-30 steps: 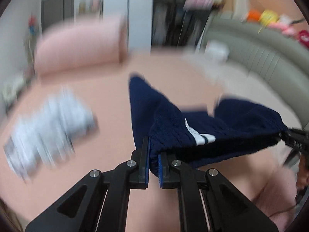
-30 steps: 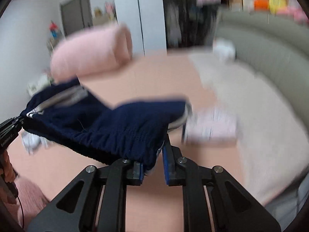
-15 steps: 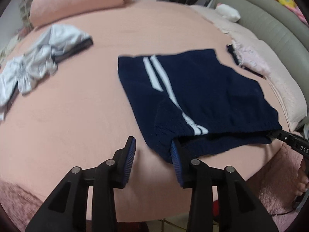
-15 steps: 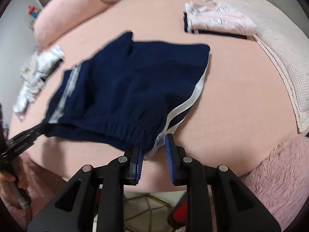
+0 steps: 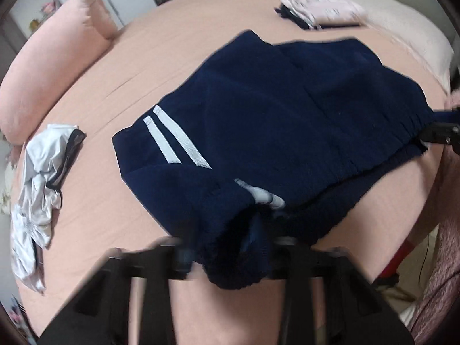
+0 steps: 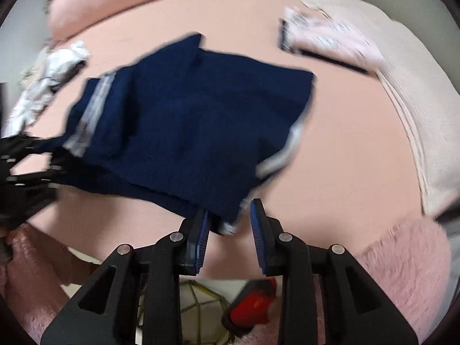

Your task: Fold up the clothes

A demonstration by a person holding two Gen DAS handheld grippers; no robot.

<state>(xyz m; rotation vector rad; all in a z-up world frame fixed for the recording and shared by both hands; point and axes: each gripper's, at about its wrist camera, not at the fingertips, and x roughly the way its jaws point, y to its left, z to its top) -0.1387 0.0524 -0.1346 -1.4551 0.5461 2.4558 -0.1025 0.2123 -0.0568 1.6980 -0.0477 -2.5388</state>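
At the far left of the peach-pink bed sheet (image 5: 120, 92) lies a crumpled white-and-grey garment with dark trim (image 5: 40, 178), well apart from the rest, below a long pink bolster pillow (image 5: 54, 57) at the bed's far edge. In the middle, the navy blue knit shorts with paired white side stripes (image 5: 287, 115) lie spread flat on the sheet, legs pointing away and elastic waistband toward the near edge. The left gripper (image 5: 227, 254) is blurred; a bunched corner of the waistband sits between its fingers, which stand wide, and whether they grip the cloth I cannot tell. At the waistband's other corner, the right gripper (image 6: 228, 227) stands parted, its blue-padded fingers (image 6: 201, 230) spread with the striped corner lying loose between them, touching the left pad only. Farther right, a folded pale pink printed garment with a dark edge (image 6: 330, 40) rests near a cream quilted blanket (image 6: 408, 92). A fuzzy pink rug (image 6: 402, 273) shows below the bed's edge.
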